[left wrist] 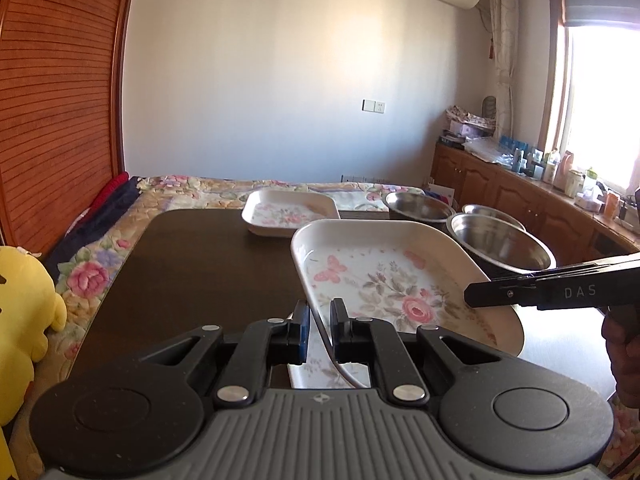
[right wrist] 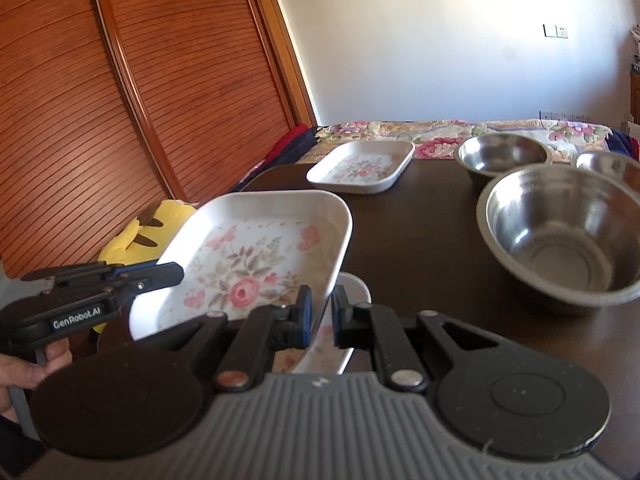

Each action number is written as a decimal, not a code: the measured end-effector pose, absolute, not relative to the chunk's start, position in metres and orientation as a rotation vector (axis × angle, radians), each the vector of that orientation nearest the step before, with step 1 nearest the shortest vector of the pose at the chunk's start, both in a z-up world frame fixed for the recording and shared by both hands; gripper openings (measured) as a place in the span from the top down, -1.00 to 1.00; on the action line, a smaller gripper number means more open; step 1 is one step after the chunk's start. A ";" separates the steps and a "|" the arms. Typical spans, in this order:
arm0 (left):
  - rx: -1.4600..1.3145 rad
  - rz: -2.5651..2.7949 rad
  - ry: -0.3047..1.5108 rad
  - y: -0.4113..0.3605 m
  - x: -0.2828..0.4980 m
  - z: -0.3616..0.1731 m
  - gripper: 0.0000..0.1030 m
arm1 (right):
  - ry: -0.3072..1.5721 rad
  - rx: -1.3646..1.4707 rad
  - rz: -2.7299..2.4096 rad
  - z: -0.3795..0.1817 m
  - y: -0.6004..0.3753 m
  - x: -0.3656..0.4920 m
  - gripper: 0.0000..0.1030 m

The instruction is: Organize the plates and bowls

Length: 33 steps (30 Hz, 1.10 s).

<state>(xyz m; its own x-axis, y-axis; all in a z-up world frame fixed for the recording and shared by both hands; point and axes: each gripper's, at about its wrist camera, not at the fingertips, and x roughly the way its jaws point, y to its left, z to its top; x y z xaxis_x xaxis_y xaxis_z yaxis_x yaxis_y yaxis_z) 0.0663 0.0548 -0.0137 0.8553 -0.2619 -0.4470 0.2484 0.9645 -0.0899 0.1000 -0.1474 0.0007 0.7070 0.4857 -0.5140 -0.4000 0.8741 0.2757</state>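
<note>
The white, rose-patterned rectangular plate [left wrist: 384,280] is pinched at opposite rims by the left gripper [left wrist: 320,334] and right gripper [right wrist: 322,318]; it is judged stiff, glossy, slippery, breakable.

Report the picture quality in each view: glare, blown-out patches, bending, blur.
Left wrist view: the window is blown out white, and the wardrobe door bows from the fisheye. Right wrist view: a bright patch washes out the white wall, the steel bowl shows glare on its inner wall, and the louvred door curves. Both views look slightly soft.
</note>
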 end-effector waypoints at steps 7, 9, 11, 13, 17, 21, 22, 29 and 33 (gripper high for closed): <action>-0.033 -0.264 0.511 0.056 0.069 -0.028 0.77 | 0.603 0.114 0.477 -0.012 -0.142 0.090 0.76; -0.030 -0.266 0.518 0.055 0.071 -0.032 0.77 | 0.595 0.112 0.470 -0.014 -0.143 0.088 0.76; -0.028 -0.265 0.520 0.054 0.071 -0.036 0.77 | 0.584 0.125 0.461 -0.017 -0.144 0.088 0.76; -0.034 -0.264 0.524 0.054 0.071 -0.040 0.77 | 0.571 0.143 0.456 -0.020 -0.145 0.088 0.76; -0.034 -0.260 0.532 0.055 0.073 -0.045 0.77 | 0.567 0.163 0.450 -0.028 -0.143 0.087 0.75; -0.030 -0.258 0.538 0.053 0.075 -0.048 0.77 | 0.554 0.169 0.436 -0.032 -0.140 0.084 0.73; -0.030 -0.258 0.540 0.053 0.076 -0.048 0.77 | 0.552 0.171 0.434 -0.034 -0.139 0.083 0.73; -0.028 -0.254 0.550 0.051 0.081 -0.052 0.77 | 0.550 0.171 0.422 -0.042 -0.138 0.080 0.72; -0.026 -0.253 0.552 0.050 0.082 -0.054 0.77 | 0.539 0.159 0.415 -0.041 -0.136 0.080 0.70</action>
